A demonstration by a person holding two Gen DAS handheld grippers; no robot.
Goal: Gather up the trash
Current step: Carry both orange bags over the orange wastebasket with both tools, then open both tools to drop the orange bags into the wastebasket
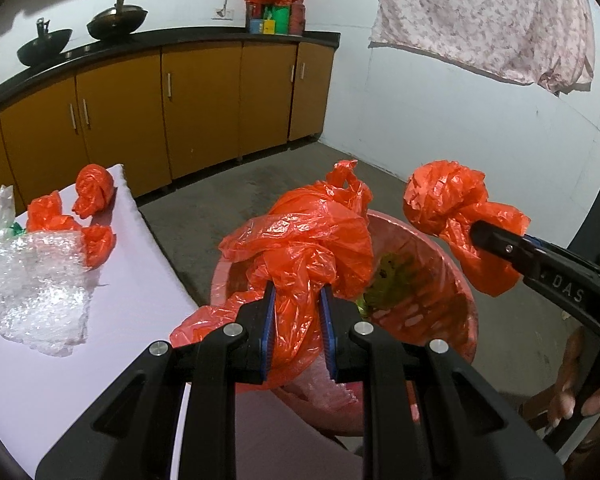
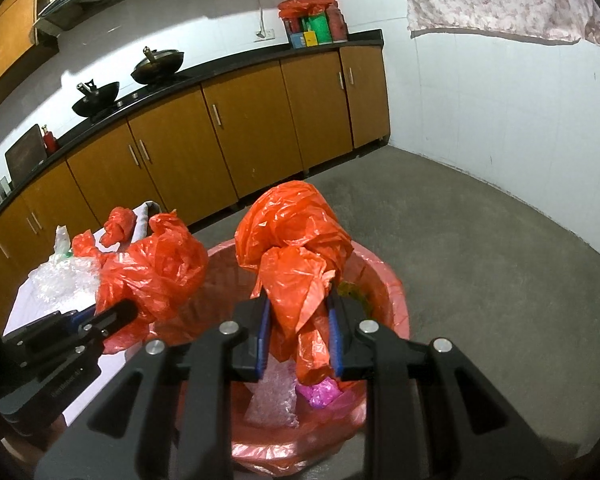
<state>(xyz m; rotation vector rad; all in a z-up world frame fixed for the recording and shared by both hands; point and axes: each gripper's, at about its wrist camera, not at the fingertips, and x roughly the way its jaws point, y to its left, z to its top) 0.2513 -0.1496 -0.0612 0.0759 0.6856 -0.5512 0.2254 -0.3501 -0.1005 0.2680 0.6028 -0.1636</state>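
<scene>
Kitchen: rough grey concrete floor (image 2: pixel 480 240), white tiled walls, a curved run of ochre flat-front cabinets (image 1: pixel 204 100) with slim metal handles under a glossy black counter bearing two dark round woks (image 1: pixel 116 20). A pale floral cloth (image 1: pixel 488 16) hangs limp at upper right.

Table (image 1: pixel 140 300): smooth white top. On it, a crinkled sheet of clear bubble wrap (image 1: pixel 36 284) and three small knotted balls of orange plastic film (image 1: pixel 94 190).

Bin (image 2: pixel 384 280): round pink basket lined with thin pink film, standing on the floor just beside the table; inside, more bubble wrap, a magenta scrap and greenish leafy waste.

Left gripper (image 1: pixel 300 320): black frame, blue ribbed pads, jaws narrow and pinching the twisted neck of a large crumpled orange bag (image 1: pixel 308 236), held above the bin.

Right gripper (image 2: pixel 298 336): same build, jaws narrow, clamped on a second wrinkled orange bag bundle (image 2: pixel 292 240), also over the bin's mouth.
</scene>
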